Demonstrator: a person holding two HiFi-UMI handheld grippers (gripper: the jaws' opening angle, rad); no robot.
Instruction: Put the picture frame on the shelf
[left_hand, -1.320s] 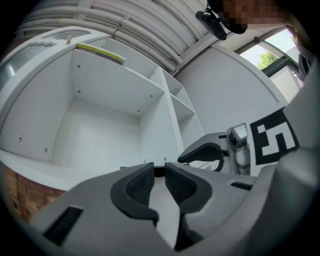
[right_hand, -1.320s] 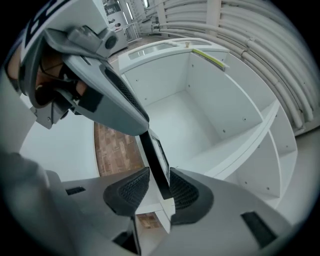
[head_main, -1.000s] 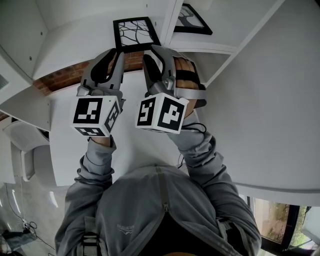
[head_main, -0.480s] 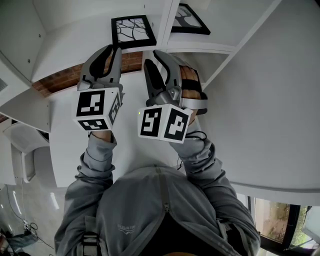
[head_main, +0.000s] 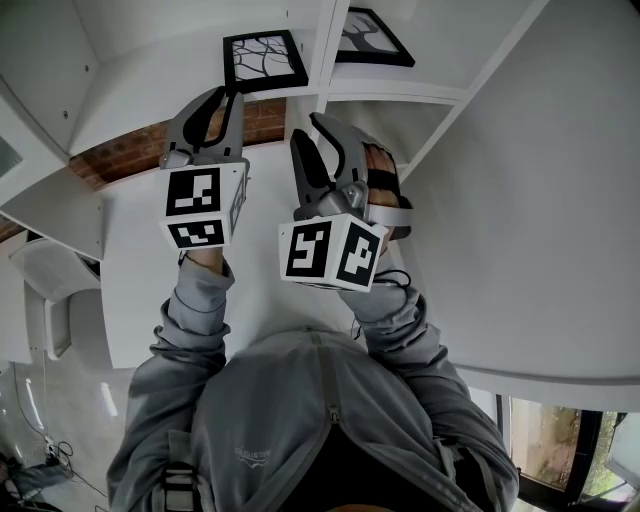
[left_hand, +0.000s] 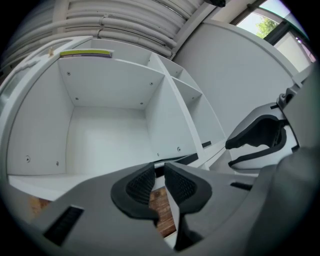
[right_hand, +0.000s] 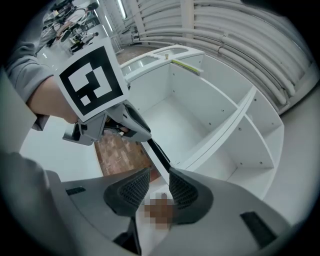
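Placement under way: the left hand-held gripper (head_main: 225, 95), jaws nearly together, appears to pinch the lower corner of the picture frame (head_main: 265, 62), likely to steady it at the front lip of the shelf (head_main: 150, 70) compartment directly ahead of its tips. The right hand-held gripper (right_hand: 159, 175), beside it and slightly back, stands wide apart and grips nothing, its jaws having just eased a little closer; the frame's thin edge ends just beyond its tips. A second framed picture (head_main: 372, 38) occupies the compartment ahead and right of that gripper, past a divider.
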